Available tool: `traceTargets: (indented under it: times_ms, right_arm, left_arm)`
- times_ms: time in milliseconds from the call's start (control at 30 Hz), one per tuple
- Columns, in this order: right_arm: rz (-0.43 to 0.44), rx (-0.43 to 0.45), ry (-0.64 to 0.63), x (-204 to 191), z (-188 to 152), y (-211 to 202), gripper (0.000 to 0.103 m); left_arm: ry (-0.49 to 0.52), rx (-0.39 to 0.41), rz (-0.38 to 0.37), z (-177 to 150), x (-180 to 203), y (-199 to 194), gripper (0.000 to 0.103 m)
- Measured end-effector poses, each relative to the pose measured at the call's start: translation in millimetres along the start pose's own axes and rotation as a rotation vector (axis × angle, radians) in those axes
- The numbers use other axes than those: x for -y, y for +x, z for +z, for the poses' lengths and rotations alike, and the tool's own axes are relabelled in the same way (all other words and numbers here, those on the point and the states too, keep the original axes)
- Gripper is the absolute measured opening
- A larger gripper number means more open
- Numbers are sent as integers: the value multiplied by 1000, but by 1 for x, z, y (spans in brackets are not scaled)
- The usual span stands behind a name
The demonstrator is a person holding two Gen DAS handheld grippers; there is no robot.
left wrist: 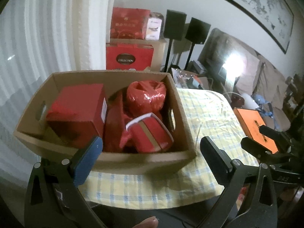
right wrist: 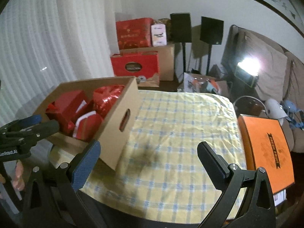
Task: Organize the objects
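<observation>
Looking down, we see a brown box (left wrist: 106, 157) on the near left of the checked cloth (right wrist: 180, 133). Its long side runs from near to far. Red things fill it: a red box (left wrist: 76, 112) on the left, a shiny red ball (left wrist: 146, 95) at the far end. Our left gripper (left wrist: 150, 150) and right gripper (right wrist: 148, 157) both have jaws spread wide, holding nothing. An orange box (right wrist: 266, 152) lies on the right.

Brown cardboard box (left wrist: 106, 163) of red items, on yellow, blue-and-white checked tablecloth (right wrist: 180, 133), orange box (right wrist: 266, 152) right of it
</observation>
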State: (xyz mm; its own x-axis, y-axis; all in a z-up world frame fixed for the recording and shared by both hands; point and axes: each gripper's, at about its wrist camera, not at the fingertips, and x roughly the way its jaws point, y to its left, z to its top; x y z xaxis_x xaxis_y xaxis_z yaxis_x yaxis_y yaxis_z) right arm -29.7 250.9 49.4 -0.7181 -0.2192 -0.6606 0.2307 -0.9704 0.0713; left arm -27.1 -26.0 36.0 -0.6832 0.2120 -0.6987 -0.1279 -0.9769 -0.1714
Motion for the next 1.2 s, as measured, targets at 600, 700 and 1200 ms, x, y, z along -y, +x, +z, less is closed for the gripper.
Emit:
traceTargets:
  times_ms: [600, 700, 1200]
  right_arm:
    - [-42, 63, 25, 11, -25, -46, 102]
    - [-60, 71, 16, 11, -29, -50, 102]
    - [-66, 79, 25, 11, -39, -58, 102]
  left_arm:
    - [0, 96, 124, -27, 21, -40, 102]
    - [8, 103, 115, -31, 24, -46, 102]
    - [48, 124, 187, -39, 28, -57, 102]
